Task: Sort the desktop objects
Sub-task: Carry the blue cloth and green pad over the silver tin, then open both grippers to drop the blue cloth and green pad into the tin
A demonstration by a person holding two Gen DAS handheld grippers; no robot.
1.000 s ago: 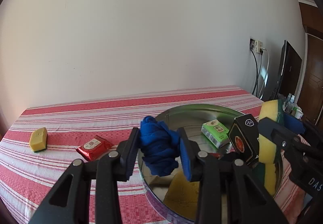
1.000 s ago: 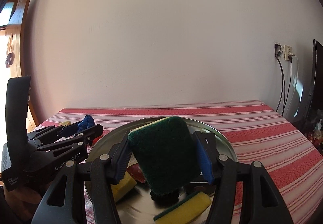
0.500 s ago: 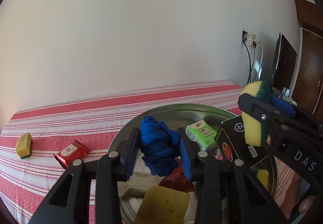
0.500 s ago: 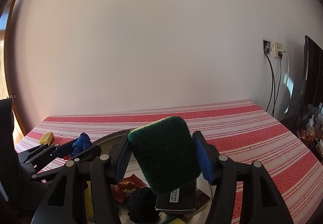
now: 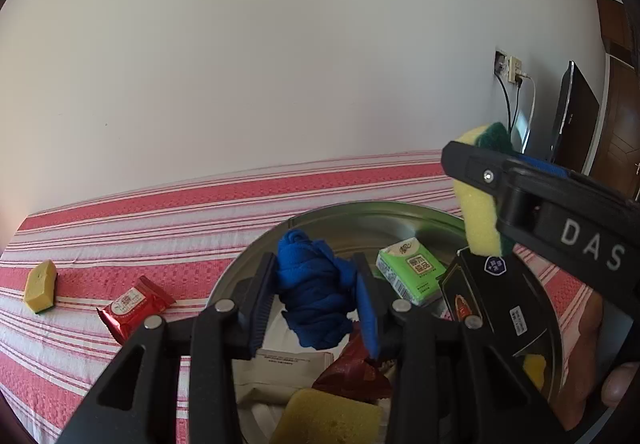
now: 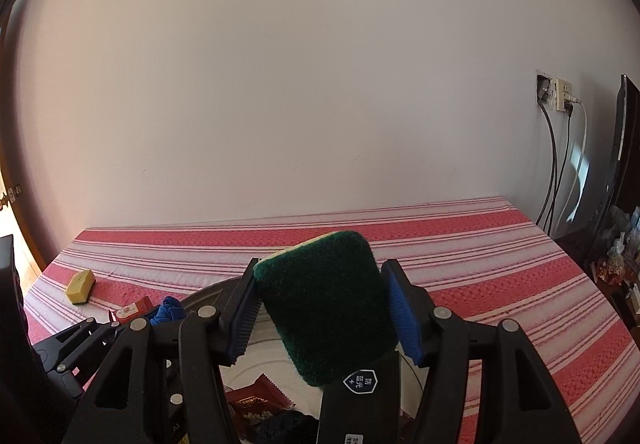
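We count two grippers over one metal basin (image 5: 360, 210), our left gripper (image 5: 316, 304) clamping one blue cloth (image 5: 314, 292), our right gripper (image 6: 320, 308) clamping one green-backed sponge (image 6: 324, 304), one sponge (image 5: 40, 286) and one red packet (image 5: 134, 304) on the striped tablecloth (image 5: 160, 228)

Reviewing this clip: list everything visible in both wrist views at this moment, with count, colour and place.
Round tray: 1, silver metal, on the striped tablecloth.
Tablecloth: 1, red and white stripes, covering the table.
Blue cloth: 1, bunched, clamped in the left gripper above the tray.
Held sponge: 1, yellow with green scouring face, clamped in the right gripper.
Loose sponge: 1, yellow and green, on the cloth far left, outside the tray.
Red packet: 1, on the cloth left of the tray.
Green tissue pack: 1, inside the tray.
Black box: 1, leaning in the tray.
Tray sponge: 1, yellow, at the tray's near edge.
Left gripper: black, blue pads.
Right gripper: black, blue pads.
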